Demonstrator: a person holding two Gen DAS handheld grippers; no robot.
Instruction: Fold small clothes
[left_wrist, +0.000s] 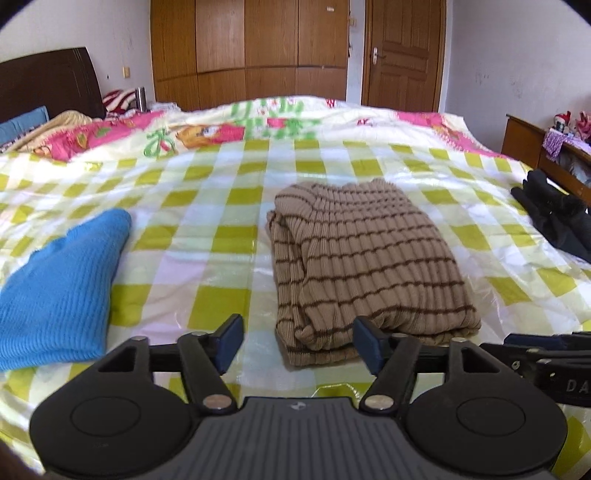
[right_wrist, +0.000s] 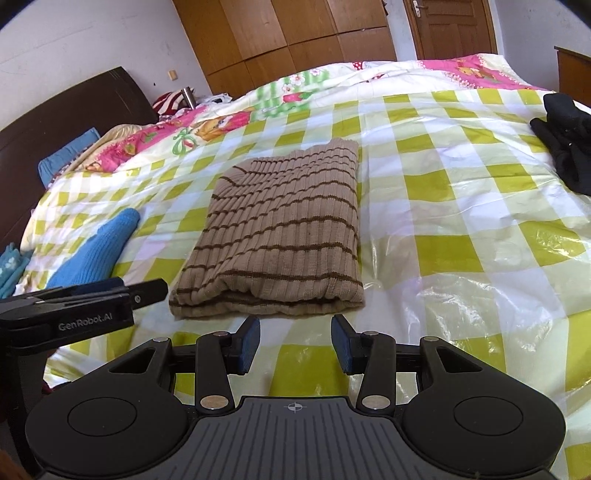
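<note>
My left fingers (left_wrist: 297, 341) stand wide apart with nothing between them, and my right fingers (right_wrist: 295, 341) are parted too and empty. Just beyond both lies the tan ribbed knit top with thin brown stripes (left_wrist: 369, 258), folded into a neat rectangle on the bed's yellow-green checked plastic sheet (left_wrist: 207, 192); I judge that piece finished. To its left a bright blue knit garment (left_wrist: 62, 284) lies loosely bunched, and I think it still needs folding. Far to the right a black garment (right_wrist: 569, 140) sits crumpled near the bed's edge, apparently also waiting. So roughly one piece done, two left.
</note>
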